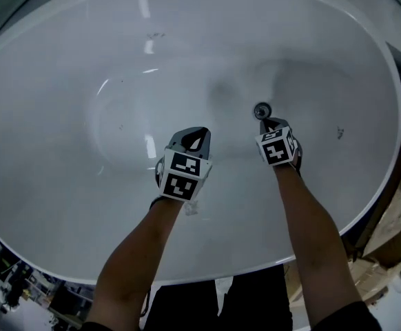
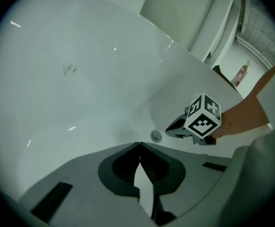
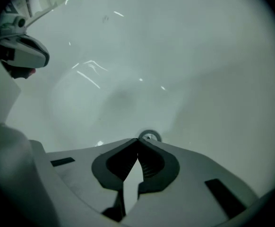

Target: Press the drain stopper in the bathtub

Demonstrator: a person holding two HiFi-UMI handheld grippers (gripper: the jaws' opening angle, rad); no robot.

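The round metal drain stopper (image 1: 262,109) sits on the floor of the white bathtub (image 1: 63,67), right of centre. My right gripper (image 1: 265,123) is shut and empty, its tips just short of the stopper; in the right gripper view the drain stopper (image 3: 149,137) peeks out right beyond the closed tips (image 3: 138,140). My left gripper (image 1: 196,135) hangs to the left of the stopper, also shut with nothing in it. From the left gripper view, the drain stopper (image 2: 156,136) lies ahead and the right gripper (image 2: 171,128) reaches toward it.
The tub's rim (image 1: 396,81) curves close on the right, with cardboard boxes (image 1: 393,233) on the floor beyond it. Cluttered items (image 1: 7,281) lie outside the near left rim. Small dark marks (image 1: 339,132) dot the tub's right wall.
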